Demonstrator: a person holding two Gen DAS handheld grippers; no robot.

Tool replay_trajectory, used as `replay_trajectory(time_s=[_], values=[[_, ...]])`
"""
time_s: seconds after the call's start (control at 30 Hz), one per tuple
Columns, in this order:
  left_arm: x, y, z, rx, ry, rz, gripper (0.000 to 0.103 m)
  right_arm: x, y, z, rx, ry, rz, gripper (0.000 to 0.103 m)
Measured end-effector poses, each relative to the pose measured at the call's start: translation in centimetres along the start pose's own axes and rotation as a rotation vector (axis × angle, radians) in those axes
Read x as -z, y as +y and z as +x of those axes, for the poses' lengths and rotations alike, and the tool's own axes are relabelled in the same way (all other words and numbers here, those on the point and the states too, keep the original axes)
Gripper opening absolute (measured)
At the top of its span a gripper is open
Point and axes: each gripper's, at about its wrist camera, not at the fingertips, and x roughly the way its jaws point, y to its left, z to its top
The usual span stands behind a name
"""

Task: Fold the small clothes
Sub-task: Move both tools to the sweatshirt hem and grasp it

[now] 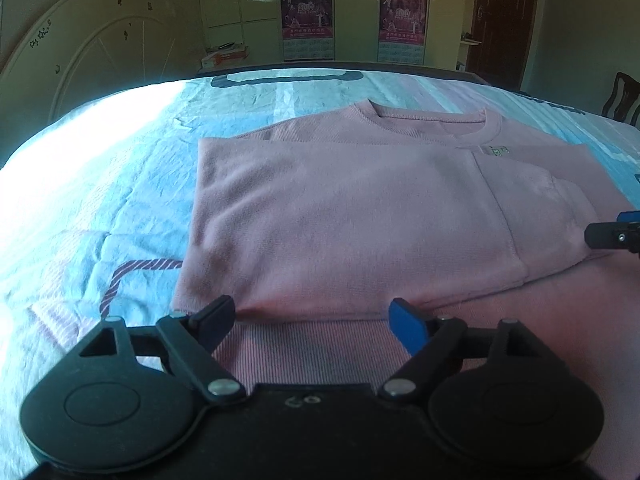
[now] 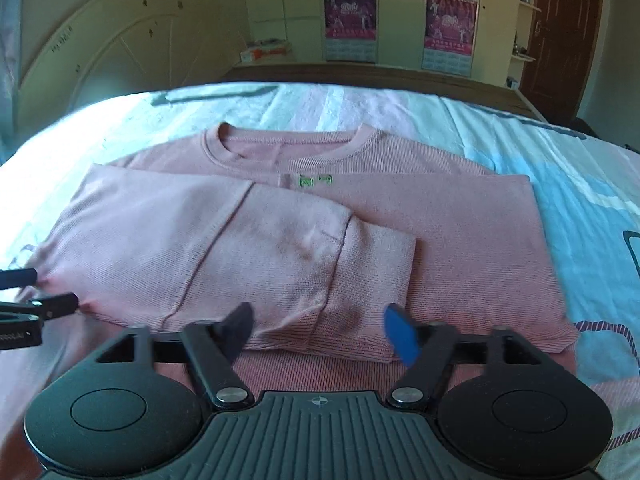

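A pink sweatshirt (image 1: 340, 208) (image 2: 460, 232) lies flat on the bed, neckline (image 2: 296, 140) at the far side. One side and its sleeve (image 2: 280, 248) are folded across the front, and the cuff (image 2: 376, 264) rests near the middle. My left gripper (image 1: 312, 314) stands open over the near hem at the folded left edge, its pads off the cloth. My right gripper (image 2: 318, 322) is open just in front of the cuff with nothing pinched. Each gripper also shows at the edge of the other's view, the right gripper (image 1: 612, 234) and the left gripper (image 2: 40, 291).
The bed has a light blue and pink patterned sheet (image 1: 100, 200) (image 2: 580, 208). A pale arched headboard (image 1: 92, 52) stands at the left. Wardrobes with posters (image 1: 306, 12), a box (image 1: 224, 56), a dark door (image 1: 500, 20) and a chair (image 1: 622, 98) line the far side.
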Motion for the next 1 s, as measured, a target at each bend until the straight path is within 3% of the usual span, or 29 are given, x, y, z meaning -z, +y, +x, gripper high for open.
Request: replay_trajectory(time_s=[0.07,0.17,0.3,0.4,0.57,0.6,0.8,0.93,1.0], values=[[1.7,0.6,-1.4,0.017,0.017,-0.02,0.083,1.1,-1.0,-1.8,-0.02,0.008,-0.008,0.081],[4.9,2.0,-4.1,0.017,0.038,-0.06,0.074,3.8,-4.0,-4.6,-0.039,0.027,0.019,0.076],[8.9,3.9,-8.5,-0.046,0.018,-0.119,0.064,8.2,-9.2,-9.1,-0.09,0.054,0.149,0.069],[11.6,5.2,-10.5,-0.029,0.051,-0.197,0.058,11.8,-13.0,-12.4,-0.084,0.061,0.261,0.069],[14.6,6.2,-13.0,0.106,0.061,-0.342,0.058,16.9,-16.6,-15.3,-0.14,0.087,0.431,0.069],[15.2,6.3,-13.4,0.163,0.064,-0.38,0.059,17.7,-17.0,-16.2,-0.176,0.073,0.458,0.069],[19.5,7.8,-14.8,0.375,0.03,-0.647,0.058,20.9,-16.5,-18.8,-0.306,0.065,0.523,0.068],[22.2,8.5,-14.7,0.504,0.031,-0.796,0.049,22.4,-16.3,-19.9,-0.39,0.072,0.566,0.068],[22.6,8.5,-14.4,0.525,0.026,-0.806,0.048,23.1,-16.5,-19.8,-0.443,0.09,0.6,0.058]])
